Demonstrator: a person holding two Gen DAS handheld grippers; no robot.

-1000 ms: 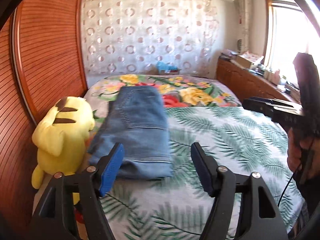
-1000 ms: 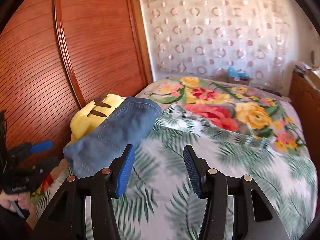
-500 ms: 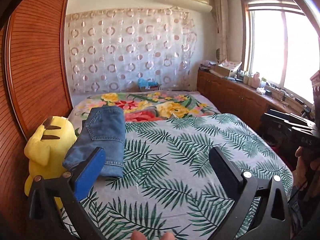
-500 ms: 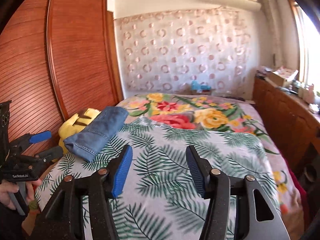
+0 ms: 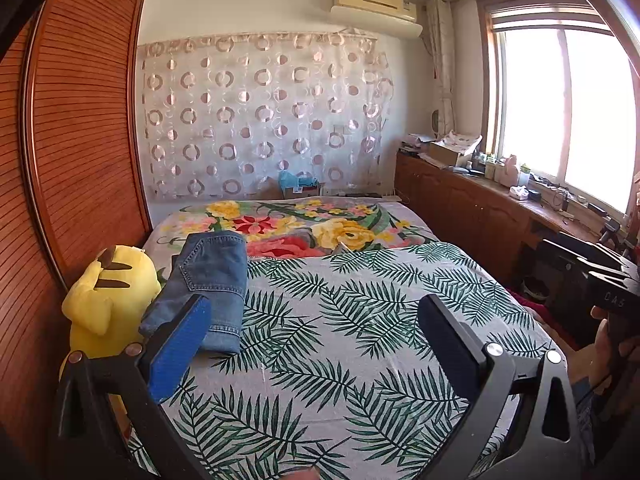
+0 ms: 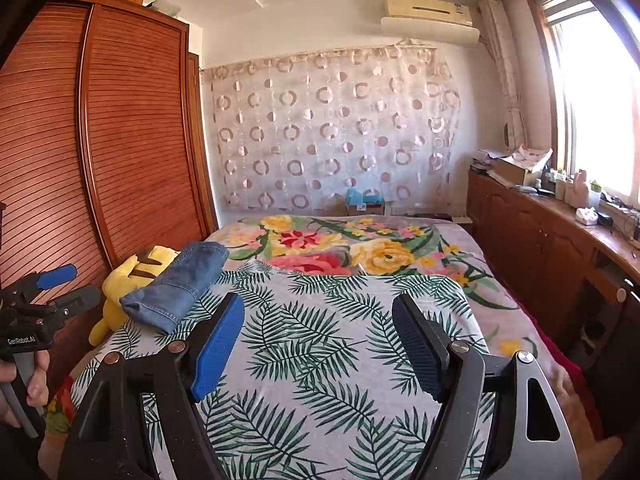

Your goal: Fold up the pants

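While we hold both tools above the bed, the folded pants lie on the leaf-print cover at about 10 o'clock from us, touching the yellow plush toy by the wooden wardrobe. Our left gripper has its fingers spread as wide as they go, with nothing between them. Our right gripper has its fingers opening, also with nothing between them. Both sit well apart from the pants.
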